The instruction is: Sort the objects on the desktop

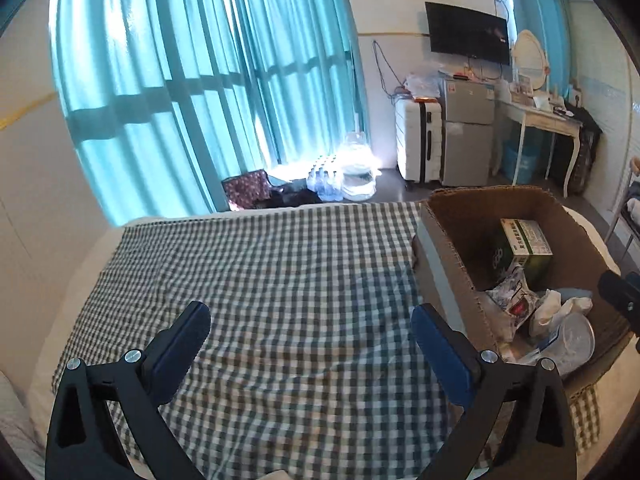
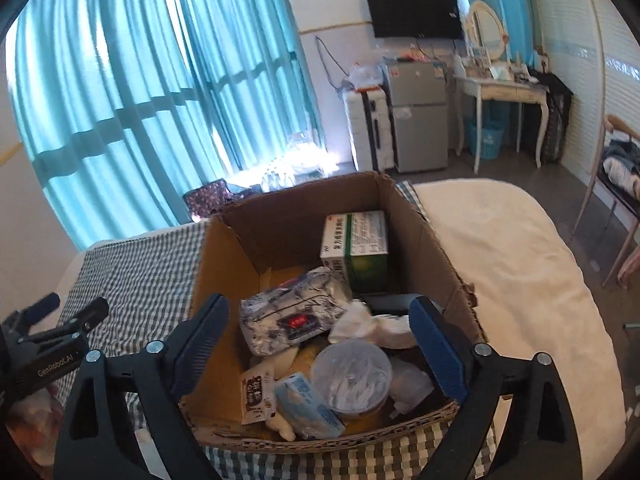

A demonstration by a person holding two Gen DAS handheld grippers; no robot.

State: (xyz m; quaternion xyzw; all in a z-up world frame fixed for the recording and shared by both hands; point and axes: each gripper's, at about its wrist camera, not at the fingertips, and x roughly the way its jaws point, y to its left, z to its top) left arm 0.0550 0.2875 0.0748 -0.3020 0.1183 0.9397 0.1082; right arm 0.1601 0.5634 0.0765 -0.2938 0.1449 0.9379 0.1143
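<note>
Both tools hang wide open and empty over the bed; the sorted things lie in the box.

The left tool (image 1: 310,322) hovers above the green-and-white checked cloth (image 1: 280,264). The right tool (image 2: 320,316) hangs over the open brown cardboard box (image 2: 224,248), which holds a green-and-white medicine carton (image 2: 360,240), a patterned tissue pack (image 2: 288,312) and a clear round plastic tub (image 2: 352,372).

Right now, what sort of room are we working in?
Most likely a bedroom or a small rented room. The cardboard box sits on a bed covered with a checked cloth, and by the far wall stand a white dressing table with an oval mirror, a small fridge and a wall-mounted TV.
</note>
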